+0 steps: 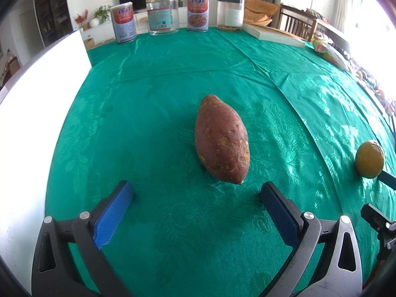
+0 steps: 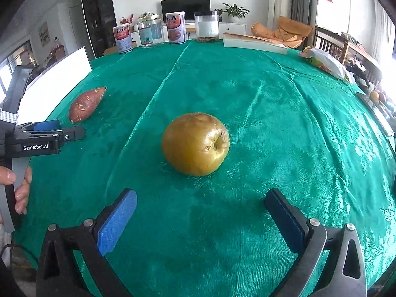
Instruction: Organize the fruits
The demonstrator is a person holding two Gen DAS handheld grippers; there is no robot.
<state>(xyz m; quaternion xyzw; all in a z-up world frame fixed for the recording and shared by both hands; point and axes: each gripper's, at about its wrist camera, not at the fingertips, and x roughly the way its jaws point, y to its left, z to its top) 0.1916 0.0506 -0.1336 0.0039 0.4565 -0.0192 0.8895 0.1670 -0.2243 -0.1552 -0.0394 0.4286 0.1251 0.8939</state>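
Left wrist view: the left gripper point(image 1: 196, 194) gapes wide and empty, with a sweet potato point(image 1: 221, 139) lying on the green tablecloth point(image 1: 153, 94) just beyond it at 12 o'clock. Right wrist view: the right gripper point(image 2: 200, 201) is equally wide, an apple point(image 2: 195, 144) ahead, the potato at 10 o'clock.

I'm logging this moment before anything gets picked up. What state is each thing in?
Left gripper: open, empty, facing the sweet potato.
Right gripper: open, empty, facing the apple.
Sweet potato: lying on the tablecloth, untouched.
Apple: resting on the cloth, wrinkled, free.
Clear jar: upright, lid on, looks empty.
Two cans: upright.
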